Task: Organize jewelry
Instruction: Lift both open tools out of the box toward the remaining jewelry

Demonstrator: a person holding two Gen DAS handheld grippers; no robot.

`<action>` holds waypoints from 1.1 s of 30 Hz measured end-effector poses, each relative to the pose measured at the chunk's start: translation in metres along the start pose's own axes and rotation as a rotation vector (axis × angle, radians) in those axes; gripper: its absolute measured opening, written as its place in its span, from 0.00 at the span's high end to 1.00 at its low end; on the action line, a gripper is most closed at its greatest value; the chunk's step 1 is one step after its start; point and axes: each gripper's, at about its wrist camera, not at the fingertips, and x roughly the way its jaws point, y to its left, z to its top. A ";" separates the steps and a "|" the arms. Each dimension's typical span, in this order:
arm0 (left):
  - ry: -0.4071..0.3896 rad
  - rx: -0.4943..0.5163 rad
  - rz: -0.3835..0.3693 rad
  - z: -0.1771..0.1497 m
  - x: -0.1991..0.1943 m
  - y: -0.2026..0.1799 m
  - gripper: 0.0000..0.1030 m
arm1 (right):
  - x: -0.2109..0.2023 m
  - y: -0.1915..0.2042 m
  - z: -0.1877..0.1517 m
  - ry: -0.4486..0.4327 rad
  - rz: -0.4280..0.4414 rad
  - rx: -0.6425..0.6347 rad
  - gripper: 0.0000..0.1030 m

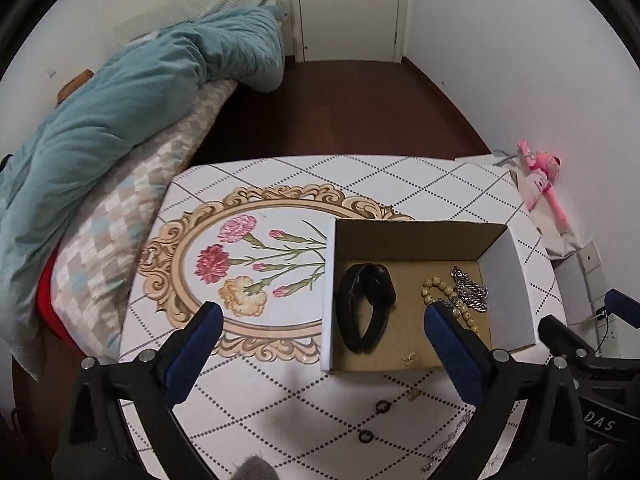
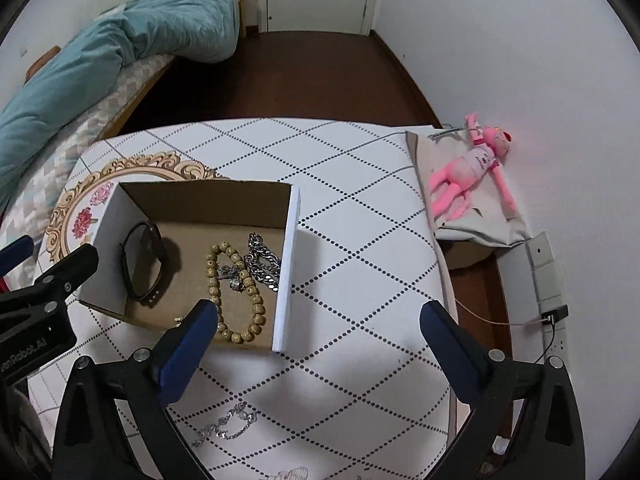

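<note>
Both tools are seen spread wide with nothing between the blue pads: the left gripper [image 1: 322, 322] is held above the near-left corner of the cardboard box [image 1: 416, 240], the right gripper [image 2: 318, 322] above its near-right corner.

The remaining loose pieces are judged to be next. A thin silver chain [image 2: 226, 426] lies on the tabletop [image 2: 360, 184] just below the right gripper; two small dark rings [image 1: 382, 407] and a small gold piece [image 1: 412, 394] lie below the left. For such flat, fine items the pads are best lowered right down to the surface, closed squarely over a bunched part, and lifted clear of the box wall before release.

Inside the box are found a black wristband [image 1: 366, 306], a beaded bracelet [image 2: 236, 292], a heavy silver link chain [image 2: 262, 258] and a small gold earring [image 1: 409, 359].
</note>
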 end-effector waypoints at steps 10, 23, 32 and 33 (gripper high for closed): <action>-0.087 -0.012 0.012 -0.017 -0.054 0.001 0.00 | -0.059 -0.006 -0.018 -0.130 -0.025 0.044 0.01; -0.138 -0.049 0.001 -0.027 -0.097 0.007 0.00 | -0.115 -0.013 -0.037 -0.204 0.025 0.077 0.01; -0.007 -0.087 0.077 -0.072 -0.049 0.027 0.00 | -0.031 0.002 -0.079 0.019 0.149 0.086 0.10; 0.017 -0.085 0.083 -0.079 -0.039 0.029 0.00 | -0.020 0.004 -0.083 0.042 0.152 0.088 0.14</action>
